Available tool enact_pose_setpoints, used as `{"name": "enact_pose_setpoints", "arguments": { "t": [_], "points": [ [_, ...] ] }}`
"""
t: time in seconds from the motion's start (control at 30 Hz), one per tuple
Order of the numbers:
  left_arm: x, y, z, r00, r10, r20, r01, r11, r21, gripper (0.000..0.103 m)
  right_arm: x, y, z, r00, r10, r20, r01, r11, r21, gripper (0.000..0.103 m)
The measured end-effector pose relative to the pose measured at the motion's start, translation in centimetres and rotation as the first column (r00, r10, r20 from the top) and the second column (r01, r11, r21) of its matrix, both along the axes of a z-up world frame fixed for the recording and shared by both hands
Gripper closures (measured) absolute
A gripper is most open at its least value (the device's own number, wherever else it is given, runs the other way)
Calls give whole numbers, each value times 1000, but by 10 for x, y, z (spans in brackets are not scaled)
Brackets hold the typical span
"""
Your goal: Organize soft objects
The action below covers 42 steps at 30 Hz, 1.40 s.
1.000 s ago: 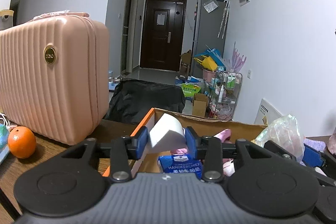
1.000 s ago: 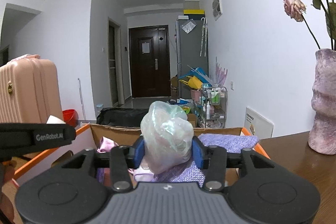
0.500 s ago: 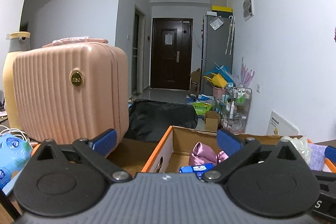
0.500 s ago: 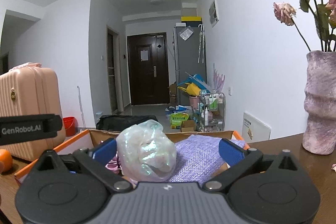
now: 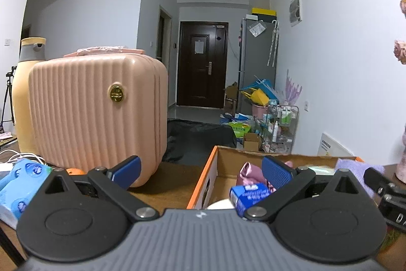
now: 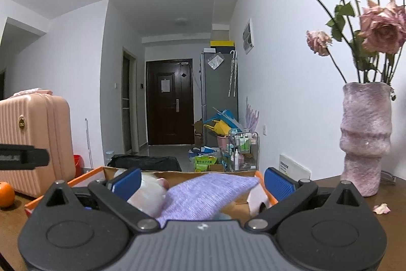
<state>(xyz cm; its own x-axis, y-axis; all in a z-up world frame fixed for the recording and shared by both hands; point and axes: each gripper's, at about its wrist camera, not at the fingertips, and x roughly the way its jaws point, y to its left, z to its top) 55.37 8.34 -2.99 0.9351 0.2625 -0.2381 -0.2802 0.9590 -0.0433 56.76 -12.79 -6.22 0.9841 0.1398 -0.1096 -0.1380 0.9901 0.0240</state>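
A brown wooden table (image 5: 172, 184) in a cluttered flat, hallway and dark door behind: on it, the orange-edged cardboard box (image 5: 203, 182) where I am gathering the soft things. My left gripper (image 5: 200, 170) stands with its jaws spread as wide as they go and nothing between the pads; the right gripper (image 6: 203, 180) is equally wide and empty. Already in the box are a pink satin pouch (image 5: 250, 173), a blue tissue pack (image 5: 250, 194), a white sponge (image 5: 219, 205) just showing at the near wall, a lilac knitted cloth (image 6: 205, 194), a pale crumpled bag (image 6: 149, 194) and a white roll (image 6: 257, 200) at the right corner. One more soft pack, blue-and-white tissues (image 5: 17, 184), lies on the table at far left, outside the box, beside white cables (image 5: 15, 159) and below the pink ribbed case (image 5: 96, 113).

My worries from here, as I judge them: reaching left for that pack, an open finger could hook the cables or knock the orange (image 6: 6, 194) into a roll. The lilac cloth drapes high toward the box's rim, so a careless pass could drag it out. On the right, the tall vase (image 6: 365, 139) of dried roses stands near the gripper; a wide swing could tip it
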Motion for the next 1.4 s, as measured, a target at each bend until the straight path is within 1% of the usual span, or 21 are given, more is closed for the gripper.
{"name": "enact_pose_setpoints", "arguments": {
  "t": [0.13, 0.43, 0.8, 1.0, 1.3, 1.4],
  "points": [
    [-21, 5, 0, 1000, -13, -8, 13, 1000, 6, 0, -15, -10, 0, 1000, -6, 0, 6, 1000, -4, 0],
    [-81, 7, -3, 1000, -17, -9, 17, 999, 45, 0, -71, -31, 1, 1000, -9, 8, 9, 1000, -11, 0],
    [-167, -3, -3, 999, -29, -26, 30, 998, 52, 0, -162, -48, 2, 999, 11, 30, -10, 999, -46, 0],
    [-216, -13, 0, 999, -45, -12, 45, 997, 68, 0, -216, -52, 4, 998, 39, 40, -35, 996, -81, 0],
    [-298, -21, -2, 997, -83, 0, 83, 996, 21, 0, -295, -64, 4, 998, 58, 24, -56, 996, -73, 0],
    [-322, -23, -7, 995, -96, -12, 96, 995, -2, 0, -325, -68, 2, 998, 57, 32, -55, 996, -70, 0]
  ]
}}
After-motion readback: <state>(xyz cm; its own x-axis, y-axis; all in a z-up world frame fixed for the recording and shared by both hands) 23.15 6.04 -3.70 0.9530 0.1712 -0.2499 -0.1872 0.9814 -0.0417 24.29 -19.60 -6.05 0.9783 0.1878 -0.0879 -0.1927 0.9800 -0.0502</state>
